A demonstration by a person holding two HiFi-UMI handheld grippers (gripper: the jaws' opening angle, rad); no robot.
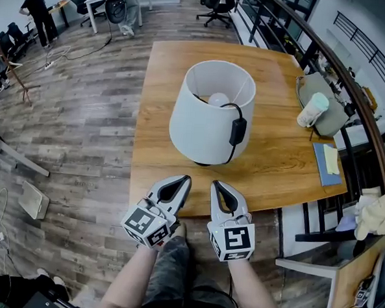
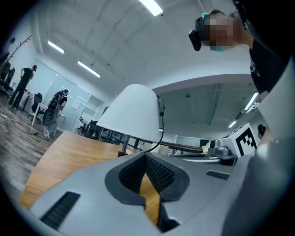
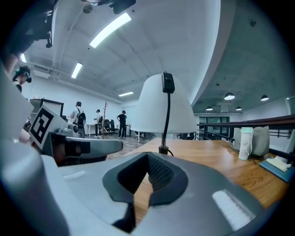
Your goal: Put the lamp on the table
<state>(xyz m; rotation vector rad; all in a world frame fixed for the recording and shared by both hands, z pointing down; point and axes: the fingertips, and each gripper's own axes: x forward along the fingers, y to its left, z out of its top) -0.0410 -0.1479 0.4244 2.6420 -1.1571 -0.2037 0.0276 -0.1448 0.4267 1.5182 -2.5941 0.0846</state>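
My left tool [image 1: 181, 182] and right tool [image 1: 218, 185] are closed, empty; the lamp [image 1: 204, 121] on the worktop [image 1: 276, 168] looks light, top-heavy, its shade [image 3: 150, 110] dentable, so I'd grip the stem [image 2: 124, 145].

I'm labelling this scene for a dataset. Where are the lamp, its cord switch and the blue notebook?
lamp [image 1: 204, 121]: head view, front of the white shade.
cord switch [image 1: 238, 131]: head view, middle of the black body.
blue notebook [image 1: 322, 168]: head view, bare blue cover.

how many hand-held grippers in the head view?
2. Left hand-held gripper and right hand-held gripper, side by side over the table near edge, both shut, empty, short of the lamp. None hidden.
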